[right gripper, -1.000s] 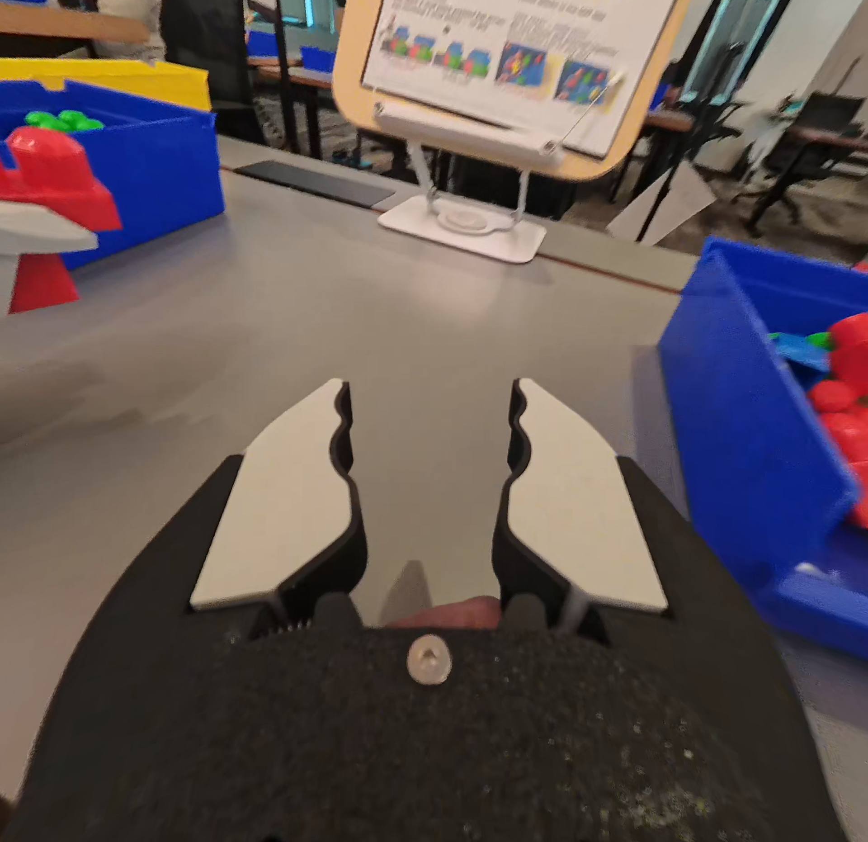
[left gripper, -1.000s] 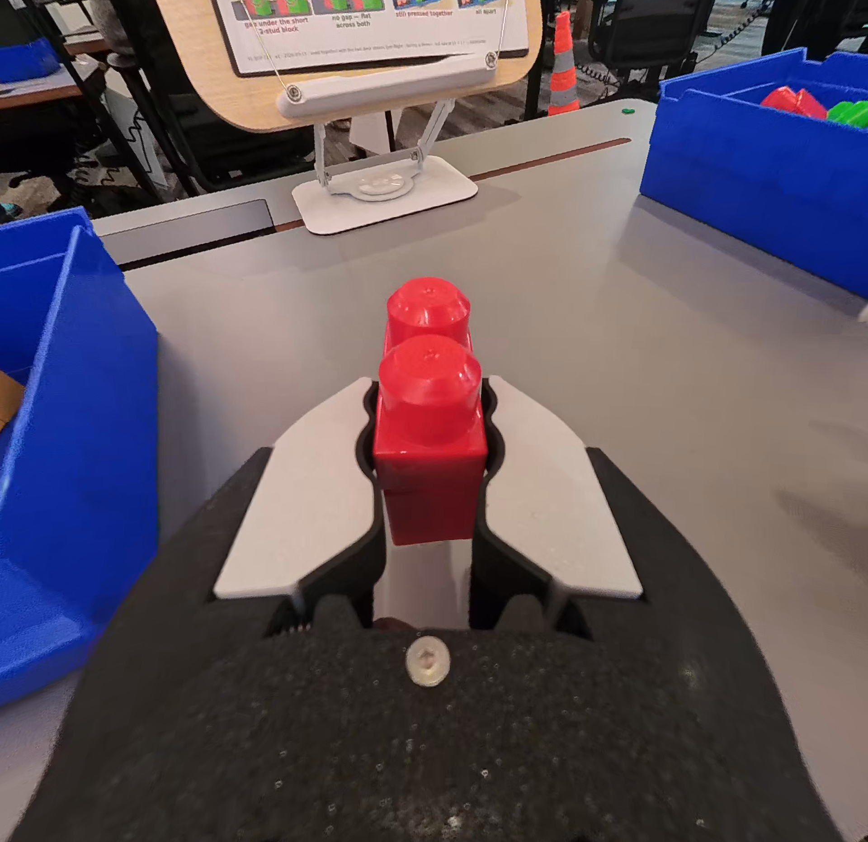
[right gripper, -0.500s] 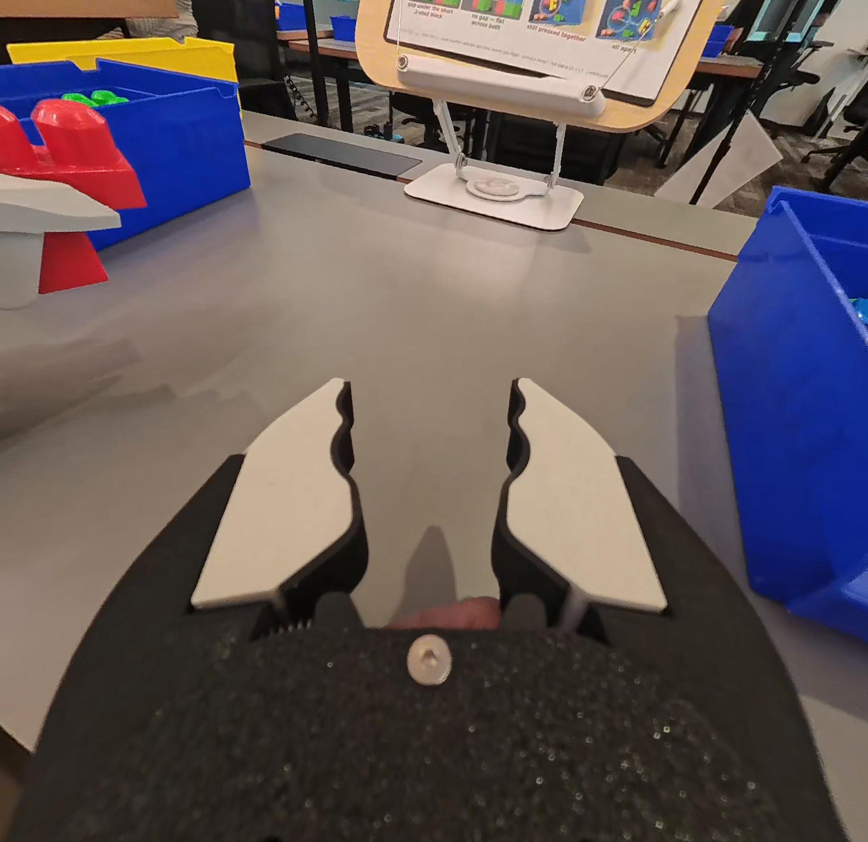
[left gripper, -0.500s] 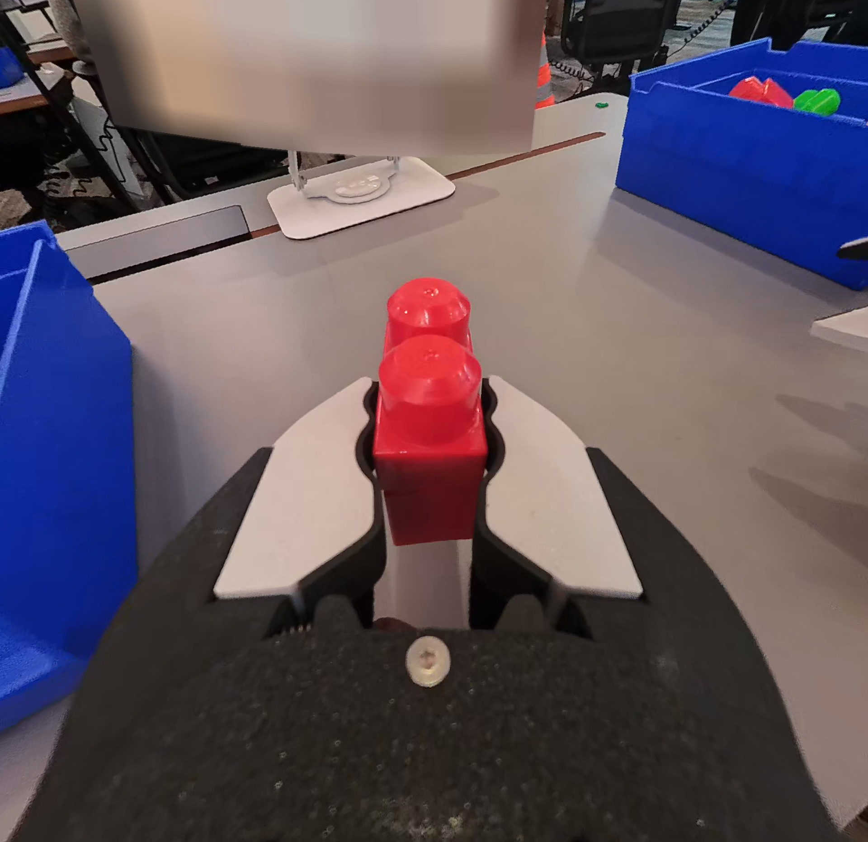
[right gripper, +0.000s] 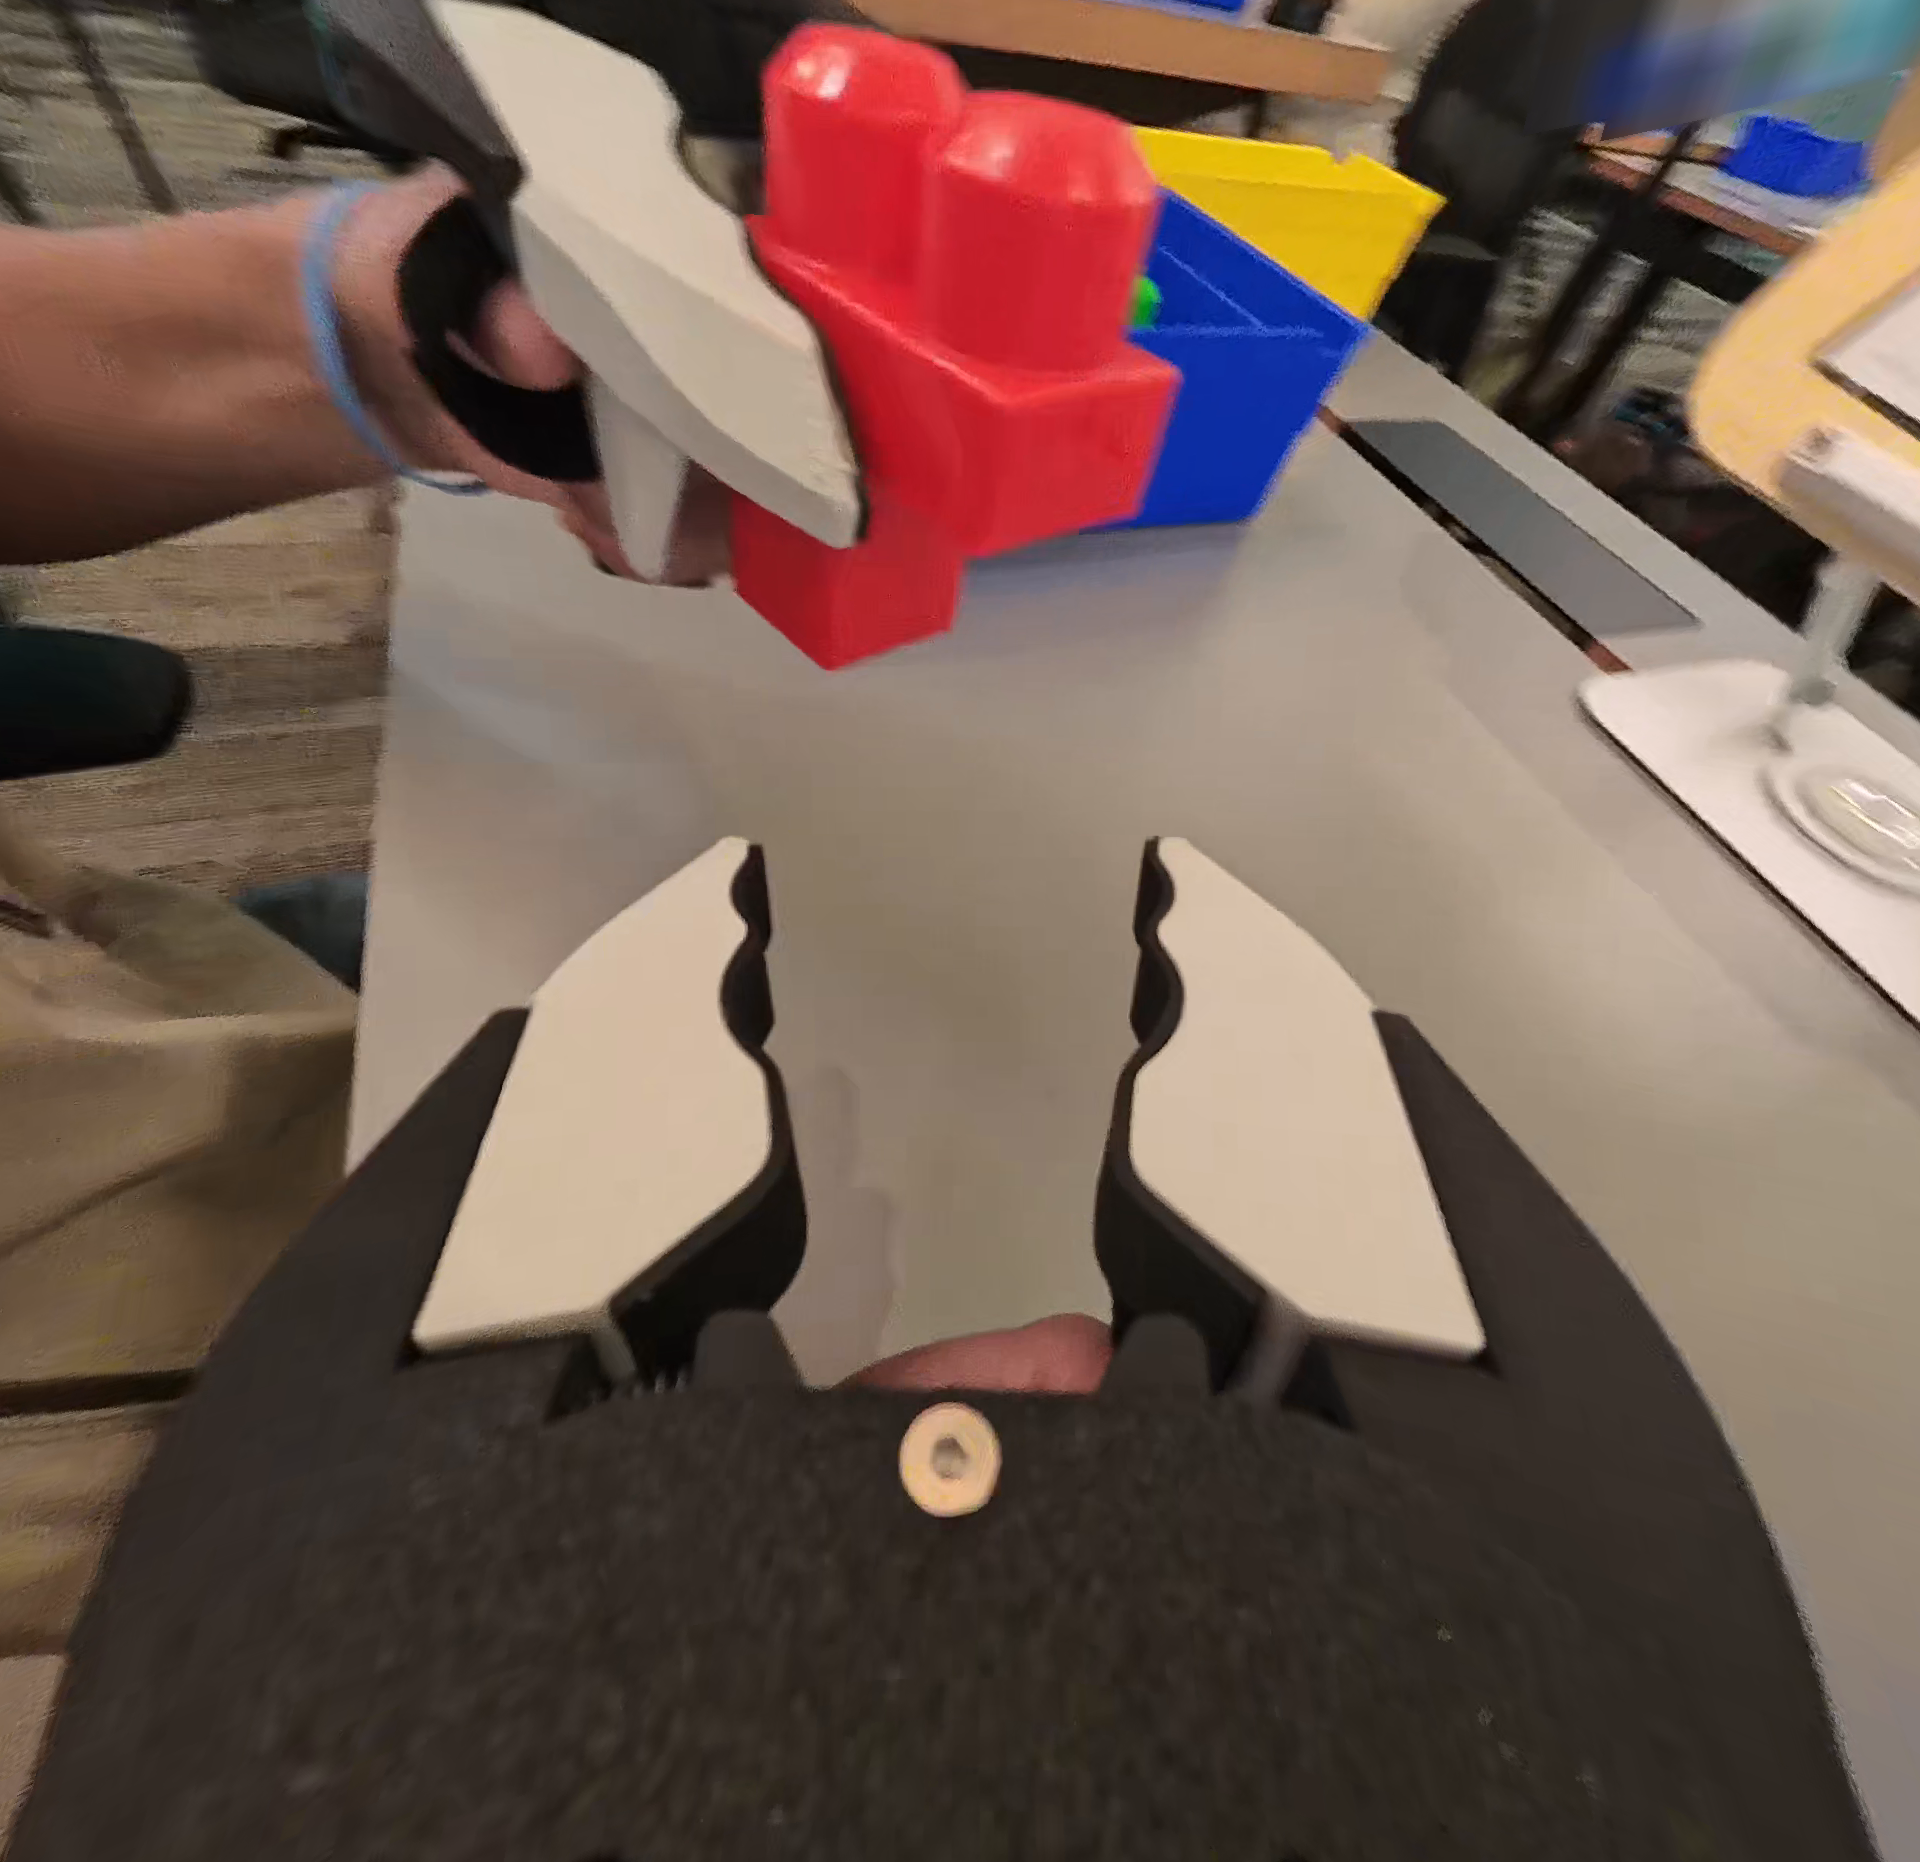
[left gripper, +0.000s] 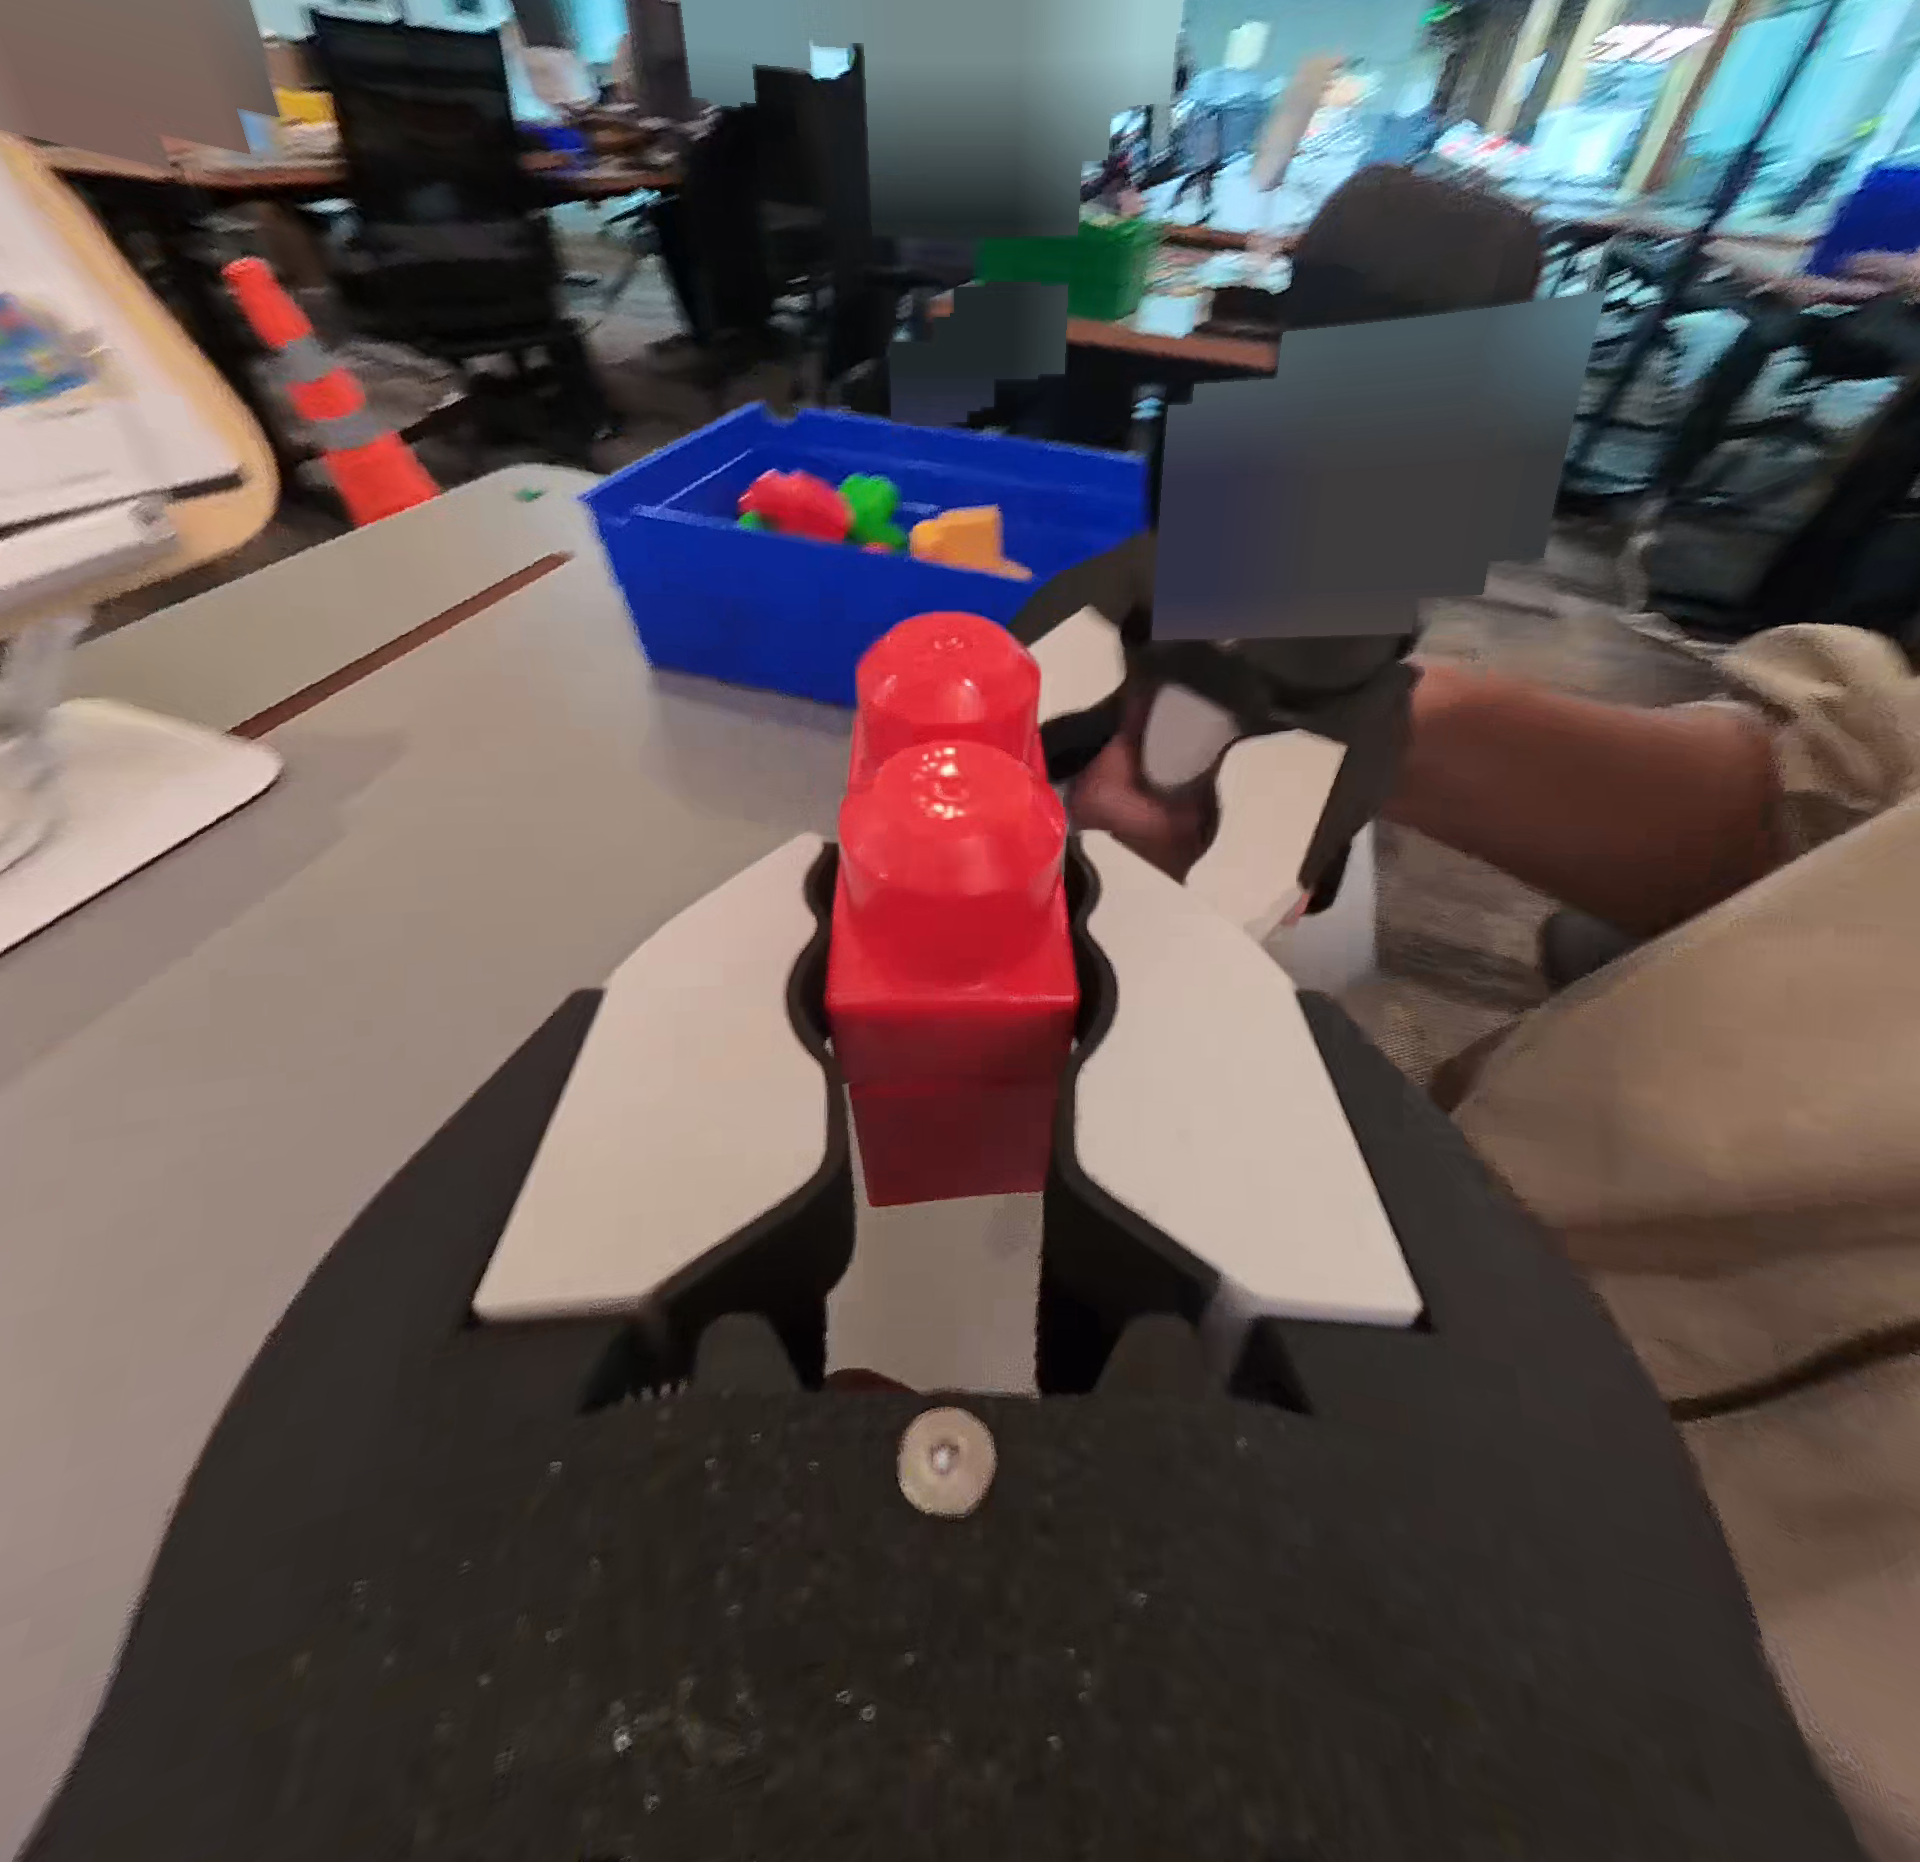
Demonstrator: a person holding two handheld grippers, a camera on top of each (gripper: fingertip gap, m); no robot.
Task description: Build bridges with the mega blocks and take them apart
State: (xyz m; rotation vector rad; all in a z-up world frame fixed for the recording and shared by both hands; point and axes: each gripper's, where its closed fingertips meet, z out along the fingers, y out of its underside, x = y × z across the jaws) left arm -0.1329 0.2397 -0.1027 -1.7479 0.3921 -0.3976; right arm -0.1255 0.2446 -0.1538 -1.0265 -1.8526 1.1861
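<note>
Grey table (right gripper: 1039,752) with blue bin (left gripper: 831,597), white stand base (right gripper: 1756,773)

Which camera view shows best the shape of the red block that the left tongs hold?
The right wrist view: the red block appears side-on, both studs and its stepped underside visible. The left wrist view shows the red block end-on between the left tongs, so one stud overlaps the other.
</note>
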